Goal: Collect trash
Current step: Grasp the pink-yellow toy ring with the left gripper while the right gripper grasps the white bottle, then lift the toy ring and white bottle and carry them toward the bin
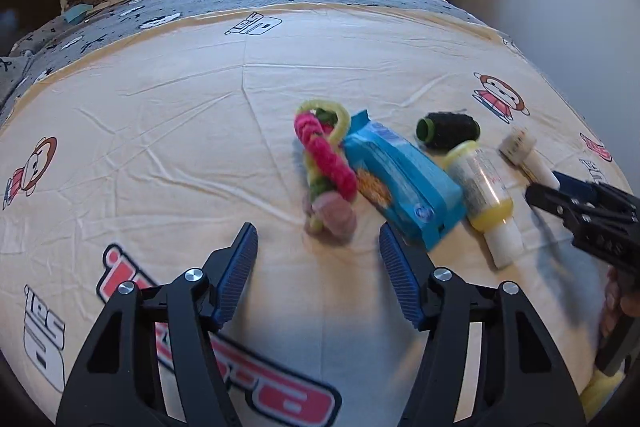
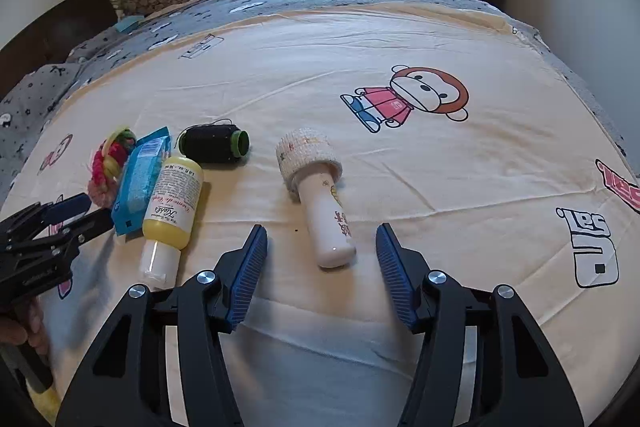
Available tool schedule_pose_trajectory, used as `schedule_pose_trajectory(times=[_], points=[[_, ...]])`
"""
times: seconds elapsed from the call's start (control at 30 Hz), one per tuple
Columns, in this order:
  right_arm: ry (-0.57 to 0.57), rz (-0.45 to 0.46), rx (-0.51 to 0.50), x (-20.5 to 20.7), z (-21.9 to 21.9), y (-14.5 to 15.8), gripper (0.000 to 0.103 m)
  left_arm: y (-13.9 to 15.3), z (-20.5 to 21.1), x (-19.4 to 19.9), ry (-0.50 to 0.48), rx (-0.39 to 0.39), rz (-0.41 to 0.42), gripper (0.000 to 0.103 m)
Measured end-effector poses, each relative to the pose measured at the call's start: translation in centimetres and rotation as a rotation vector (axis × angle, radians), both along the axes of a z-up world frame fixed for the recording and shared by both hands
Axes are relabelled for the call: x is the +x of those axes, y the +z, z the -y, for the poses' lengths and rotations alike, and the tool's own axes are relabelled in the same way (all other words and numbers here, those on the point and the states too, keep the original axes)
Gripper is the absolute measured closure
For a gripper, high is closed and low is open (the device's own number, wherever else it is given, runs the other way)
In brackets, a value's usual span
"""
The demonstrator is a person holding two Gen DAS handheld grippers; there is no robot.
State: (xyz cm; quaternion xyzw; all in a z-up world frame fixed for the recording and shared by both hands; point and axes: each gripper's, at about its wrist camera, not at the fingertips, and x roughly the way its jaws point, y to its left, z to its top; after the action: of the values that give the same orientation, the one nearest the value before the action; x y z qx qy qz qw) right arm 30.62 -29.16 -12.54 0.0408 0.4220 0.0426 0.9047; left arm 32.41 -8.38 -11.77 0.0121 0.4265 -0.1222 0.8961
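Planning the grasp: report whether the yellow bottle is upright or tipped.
Tipped. The yellow bottle lies flat on the sheet, white cap toward the camera.

Both wrist cams look down-forward, close over bed (image 1: 160, 147); share yellow bottle (image 2: 170, 203).

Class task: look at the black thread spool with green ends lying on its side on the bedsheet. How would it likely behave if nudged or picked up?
The black thread spool lies on its round side, so a nudge would probably roll it, though the soft sheet may slow it. It looks light and stiff. A loose strand shows at the top, so the thread might unwind when it is lifted.
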Motion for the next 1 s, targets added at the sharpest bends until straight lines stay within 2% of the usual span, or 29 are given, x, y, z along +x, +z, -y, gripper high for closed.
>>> schedule_pose_trajectory(times=[0.17, 0.23, 0.33, 0.37, 0.4, 0.47, 0.67, 1.0], points=[[0.019, 0.013, -0.015, 0.2, -0.2, 0.1, 0.06, 0.4, 0.2, 1.3, -0.009, 0.001, -0.001, 0.045], [0.023, 0.015, -0.012, 0.4, -0.3, 0.1, 0.064, 0.4, 0.3, 1.9, -0.009, 0.004, -0.008, 0.049], [0.029, 0.013, -0.025, 0.8, -0.5, 0.0, 0.077, 0.3, 0.3, 2.9, -0.008, 0.011, -0.025, 0.068], [0.031, 0.012, -0.027, 0.9, -0.5, 0.0, 0.081, 0.2, 0.2, 3.1, -0.007, 0.01, -0.03, 0.079], [0.032, 0.012, -0.028, 0.9, -0.6, 0.0, 0.082, 0.2, 0.1, 3.2, -0.008, 0.005, -0.035, 0.085], [0.044, 0.01, -0.028, 0.5, -0.6, 0.0, 0.082, 0.3, -0.1, 3.1, -0.012, -0.007, -0.047, 0.086], [0.077, -0.008, -0.049, -1.9, -0.6, 0.3, 0.082, 0.4, -0.4, 0.9, -0.041, 0.024, -0.051, 0.086], [0.14, 0.036, -0.016, -9.6, -1.2, 1.3, 0.083, 2.1, -0.9, -7.9, -0.096, 0.009, 0.005, 0.086]])
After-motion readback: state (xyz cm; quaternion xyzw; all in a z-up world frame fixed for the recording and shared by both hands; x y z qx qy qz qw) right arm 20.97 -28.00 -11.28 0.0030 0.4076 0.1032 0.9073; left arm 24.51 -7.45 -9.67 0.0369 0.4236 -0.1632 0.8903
